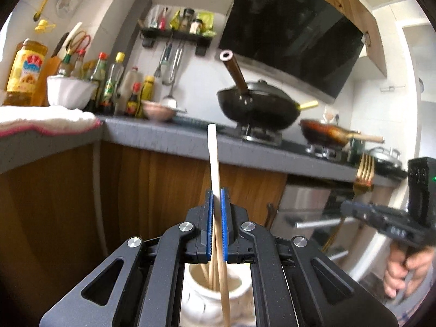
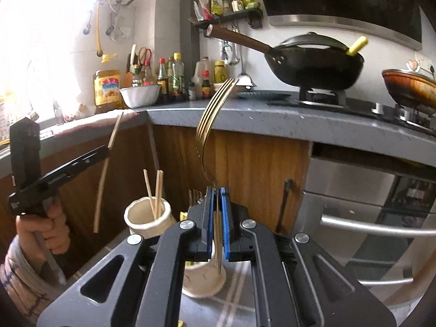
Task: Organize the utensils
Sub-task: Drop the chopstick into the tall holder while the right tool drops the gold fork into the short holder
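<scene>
My left gripper is shut on a wooden chopstick that stands upright, its lower end above a cream ceramic jar holding other chopsticks. My right gripper is shut on a gold fork, tines up, above a second cream cup. In the right wrist view the chopstick jar stands to the left with two chopsticks in it, and the left gripper holds its chopstick left of that jar. The fork and right gripper show at the right in the left wrist view.
A grey L-shaped counter on wooden cabinets runs behind. It carries sauce bottles, a white bowl, a black wok on the stove and a brown pan. An oven with a steel handle is at the right.
</scene>
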`<state>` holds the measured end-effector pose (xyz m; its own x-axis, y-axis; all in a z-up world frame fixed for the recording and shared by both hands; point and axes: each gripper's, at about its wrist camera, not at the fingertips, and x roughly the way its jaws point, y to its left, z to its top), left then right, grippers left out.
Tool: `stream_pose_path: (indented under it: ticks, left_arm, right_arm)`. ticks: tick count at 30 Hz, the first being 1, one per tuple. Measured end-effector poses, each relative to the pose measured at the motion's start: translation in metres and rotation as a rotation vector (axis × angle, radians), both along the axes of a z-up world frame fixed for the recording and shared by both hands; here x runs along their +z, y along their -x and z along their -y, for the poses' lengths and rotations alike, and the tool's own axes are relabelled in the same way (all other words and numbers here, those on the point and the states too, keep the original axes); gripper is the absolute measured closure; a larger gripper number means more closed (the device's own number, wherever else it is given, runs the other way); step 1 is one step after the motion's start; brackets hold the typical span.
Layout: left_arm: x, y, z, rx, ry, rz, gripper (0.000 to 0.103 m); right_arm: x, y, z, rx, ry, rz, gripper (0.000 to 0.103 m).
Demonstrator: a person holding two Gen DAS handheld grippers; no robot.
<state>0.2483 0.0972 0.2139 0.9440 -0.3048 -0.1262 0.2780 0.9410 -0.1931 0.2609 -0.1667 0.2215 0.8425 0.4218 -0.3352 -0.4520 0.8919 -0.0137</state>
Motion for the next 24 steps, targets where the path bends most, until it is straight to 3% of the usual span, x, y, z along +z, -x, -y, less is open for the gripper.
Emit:
stream_pose_path:
  ticks: [7, 10, 15, 24]
  left_arm:
    - [-0.001, -0.024, 0.013, 0.077, -0.011, 0.099, 0.097]
    - [-0.006, -0.034, 0.027, 0.096, -0.065, 0.126, 0.097]
    - [-0.028, -0.049, 0.037, 0.116, -0.104, 0.08, 0.097]
    - [-0.055, -0.038, 0.037, 0.119, -0.136, 0.027, 0.097]
  right_arm:
    - [0.002, -0.013, -0.024, 0.028, -0.001, 0.009, 0.098]
    - [-0.002, -0.02, -0.034, 0.038, 0.004, -0.001, 0.098]
    - [-0.022, -0.031, -0.051, 0.053, 0.051, -0.041, 0.098]
    - [-0.05, -0.038, -0.056, 0.065, 0.092, -0.108, 0.098]
